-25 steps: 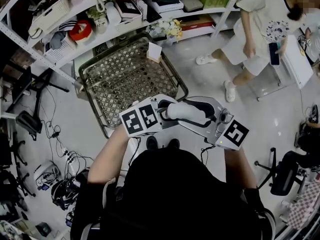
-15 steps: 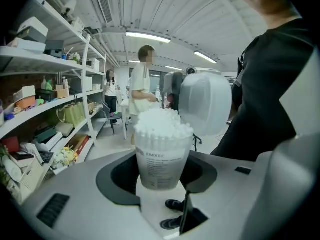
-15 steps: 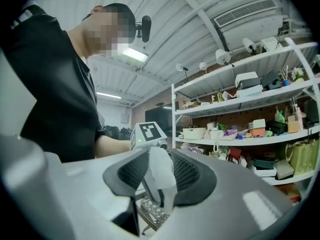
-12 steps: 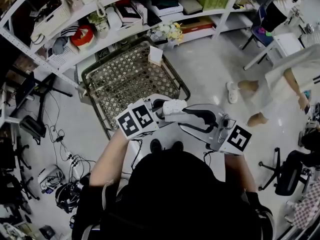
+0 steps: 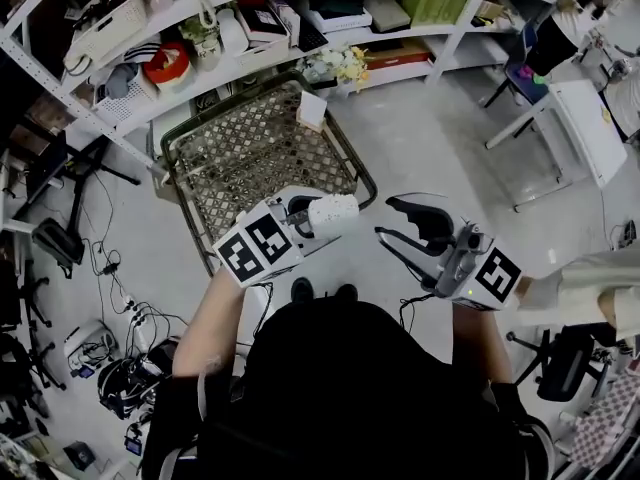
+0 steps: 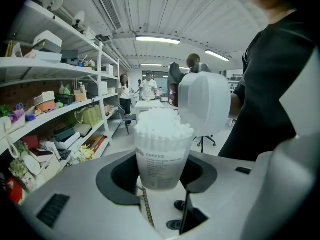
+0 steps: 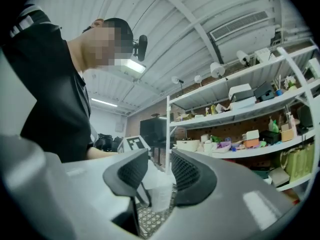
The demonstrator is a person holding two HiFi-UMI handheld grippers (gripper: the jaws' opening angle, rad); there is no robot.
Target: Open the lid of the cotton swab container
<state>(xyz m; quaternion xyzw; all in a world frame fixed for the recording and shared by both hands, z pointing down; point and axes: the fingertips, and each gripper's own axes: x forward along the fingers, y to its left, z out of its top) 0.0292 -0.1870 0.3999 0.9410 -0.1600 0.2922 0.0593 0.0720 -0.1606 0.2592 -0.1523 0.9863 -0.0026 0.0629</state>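
Note:
My left gripper [image 5: 312, 218] is shut on the cotton swab container [image 5: 333, 211], a clear tub packed with white swabs [image 6: 163, 129]. Its jaws press on the tub's lower body [image 6: 161, 166]. The white lid [image 6: 204, 102] stands flipped up and back to the right of the tub's mouth, which is uncovered. My right gripper [image 5: 388, 219] hangs to the right of the container and apart from it. Its jaws have just been closing partway and now stand open with nothing between them. In the right gripper view the tub [image 7: 159, 196] shows beyond the gap of that gripper [image 7: 160, 168].
A wire mesh cart [image 5: 260, 158] stands ahead, below cluttered white shelves [image 5: 250, 28]. At the right are a white table [image 5: 580, 128], an office chair [image 5: 565, 353] and a passer-by's leg [image 5: 590, 288]. Cables and gear [image 5: 120, 368] lie on the floor at the left.
The right gripper has drawn away to the right from the container's top, and the lid now stands up. The left gripper shifted slightly left. The walking person has moved off to the right.

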